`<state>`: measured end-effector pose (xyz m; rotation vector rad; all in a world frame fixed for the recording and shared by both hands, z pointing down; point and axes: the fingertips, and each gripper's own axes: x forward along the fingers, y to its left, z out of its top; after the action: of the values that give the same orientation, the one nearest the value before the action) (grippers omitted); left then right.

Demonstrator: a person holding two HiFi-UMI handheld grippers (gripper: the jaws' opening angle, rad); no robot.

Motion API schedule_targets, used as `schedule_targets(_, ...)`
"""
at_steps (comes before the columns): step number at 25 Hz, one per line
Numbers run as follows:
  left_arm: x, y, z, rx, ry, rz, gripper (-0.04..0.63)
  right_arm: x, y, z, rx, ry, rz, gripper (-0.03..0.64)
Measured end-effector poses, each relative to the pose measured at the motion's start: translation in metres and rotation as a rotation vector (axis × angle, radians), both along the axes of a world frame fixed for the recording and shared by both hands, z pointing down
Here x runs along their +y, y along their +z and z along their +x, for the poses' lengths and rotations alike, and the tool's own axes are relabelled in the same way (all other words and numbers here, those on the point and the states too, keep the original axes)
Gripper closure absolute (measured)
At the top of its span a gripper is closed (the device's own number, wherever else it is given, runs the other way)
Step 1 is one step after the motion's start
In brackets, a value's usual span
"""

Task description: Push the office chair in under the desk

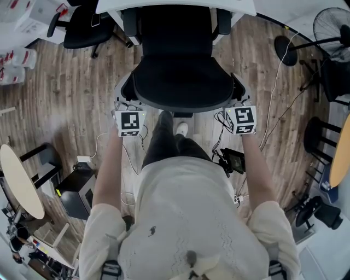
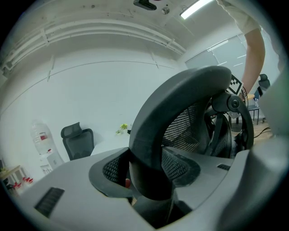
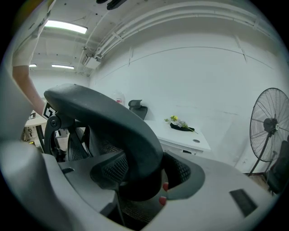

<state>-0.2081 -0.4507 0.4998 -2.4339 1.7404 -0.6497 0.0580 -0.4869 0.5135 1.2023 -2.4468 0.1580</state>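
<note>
the left tongs (image 2: 146, 173) stand wide and clamp the thick grey rim of the office chair (image 1: 183, 82) backrest, the rim filling the gap between the two ribbed pads (image 2: 113, 169). the right tongs (image 3: 146, 173) are set just as wide and grip the same rim at its other end, with a pad on each side of it. in the head view the two marker cubes (image 1: 130, 123) sit at the left and right corners of the backrest top, both arms reaching straight forward to them, and one leg with a white shoe (image 1: 182, 128) is stepped out between them just behind the chair. the chair faces the white desk (image 1: 235, 6); its front and armrests reach the desk's near edge at the top of the head view, while the seat's rear and the backrest stand out over the wooden floor (image 1: 65, 98). a small spray of flowers (image 3: 180, 124) lies on the desk top beyond the chair. a second black chair (image 1: 82, 27) stands off to the left of the desk, a standing fan (image 3: 270, 126) is well apart on the right, and cables (image 1: 273, 104) trail across the floor beside the person.
</note>
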Motion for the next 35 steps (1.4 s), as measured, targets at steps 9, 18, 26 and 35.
schedule_targets(9,-0.020,0.002,-0.001,-0.002,0.005,0.002,0.351,-0.019,0.002,-0.001,-0.001,0.006,0.007,0.360)
schedule_targets(18,-0.038,0.004,-0.003,0.003,-0.006,0.007,0.351,-0.040,0.003,-0.003,0.006,-0.003,0.006,0.360)
schedule_targets(26,-0.062,0.005,-0.005,0.003,0.002,0.005,0.351,-0.062,0.005,-0.006,0.003,0.004,0.004,0.360)
schedule_targets(35,-0.092,0.007,-0.010,0.010,0.004,0.001,0.351,-0.092,0.006,-0.010,0.002,0.005,0.002,0.360)
